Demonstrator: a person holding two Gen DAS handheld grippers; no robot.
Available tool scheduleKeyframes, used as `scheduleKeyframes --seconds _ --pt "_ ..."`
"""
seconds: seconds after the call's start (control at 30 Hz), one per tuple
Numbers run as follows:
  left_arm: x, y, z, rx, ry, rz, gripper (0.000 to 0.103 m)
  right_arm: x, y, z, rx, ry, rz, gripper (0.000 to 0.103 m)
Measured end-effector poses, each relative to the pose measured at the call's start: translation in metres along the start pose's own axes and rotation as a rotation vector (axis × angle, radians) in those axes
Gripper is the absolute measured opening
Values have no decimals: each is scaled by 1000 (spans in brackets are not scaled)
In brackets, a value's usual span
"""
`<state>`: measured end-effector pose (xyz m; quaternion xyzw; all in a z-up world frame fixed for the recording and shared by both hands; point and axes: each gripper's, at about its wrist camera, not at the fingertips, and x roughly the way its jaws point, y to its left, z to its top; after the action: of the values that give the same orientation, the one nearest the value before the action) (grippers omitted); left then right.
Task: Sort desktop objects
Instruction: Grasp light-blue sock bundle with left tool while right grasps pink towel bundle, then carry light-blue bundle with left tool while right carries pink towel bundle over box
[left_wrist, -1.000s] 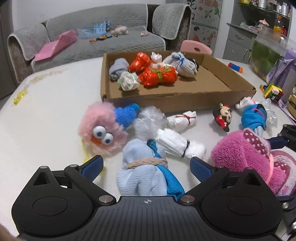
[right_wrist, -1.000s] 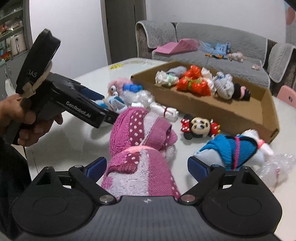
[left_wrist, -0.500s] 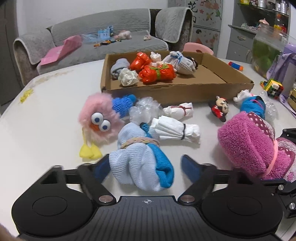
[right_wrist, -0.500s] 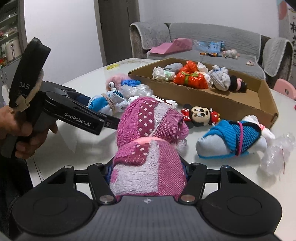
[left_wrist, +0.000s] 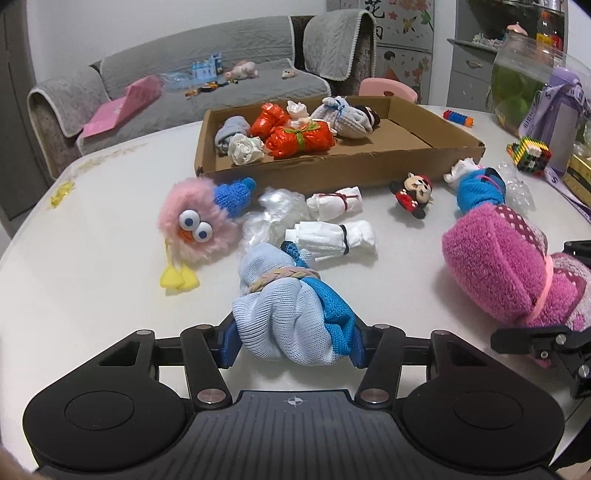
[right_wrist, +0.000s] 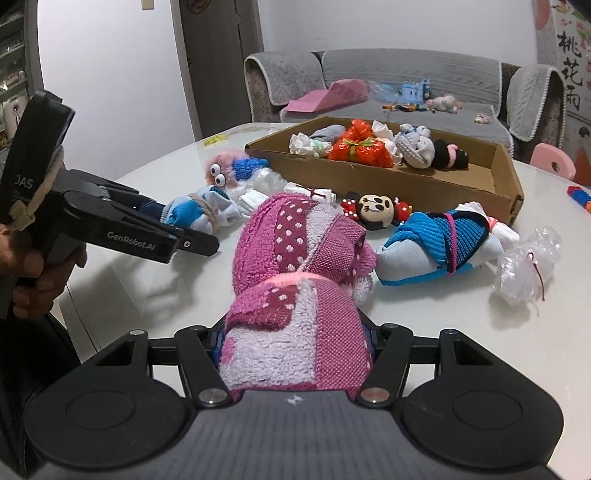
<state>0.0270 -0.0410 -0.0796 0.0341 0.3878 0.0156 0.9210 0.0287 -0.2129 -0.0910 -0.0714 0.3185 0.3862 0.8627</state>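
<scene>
My left gripper (left_wrist: 293, 345) is shut on a light blue sock bundle (left_wrist: 288, 314) tied with a rubber band, held just above the white table (left_wrist: 92, 280). My right gripper (right_wrist: 295, 349) is shut on a pink towel bundle (right_wrist: 295, 280), which also shows in the left wrist view (left_wrist: 506, 258). A cardboard box (left_wrist: 351, 166) at the back holds several bundles, among them an orange one (left_wrist: 299, 138). Loose on the table lie a pink furry toy (left_wrist: 195, 221), two white bundles (left_wrist: 332, 236), a Minnie doll (left_wrist: 415, 190) and a blue sock bundle (right_wrist: 439, 240).
A clear plastic wad (right_wrist: 524, 266) lies at the right. A glass jar (left_wrist: 524, 85), a purple bottle (left_wrist: 561, 118) and a block cube (left_wrist: 530, 153) stand at the far right. A grey sofa (left_wrist: 203, 74) is behind the table. The left gripper's body (right_wrist: 122, 225) is beside the towel.
Both grippers have closed, the left on the light blue sock bundle and the right on the pink towel bundle. Both bundles have risen a little off the table.
</scene>
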Motion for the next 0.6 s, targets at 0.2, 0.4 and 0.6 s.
scheduleKeyframes --seconds 0.2,0.4,0.6 --pt "-10 -2 -7 4 0 -4 62 -4 -4 -3 16 -9 -3 58" --pt "-16 3 -17 -14 11 -11 63 -5 -6 -5 22 -14 -8 58" --pt "-30 14 -23 -57 -16 5 57 -8 -4 -5 7 -34 -13 56"
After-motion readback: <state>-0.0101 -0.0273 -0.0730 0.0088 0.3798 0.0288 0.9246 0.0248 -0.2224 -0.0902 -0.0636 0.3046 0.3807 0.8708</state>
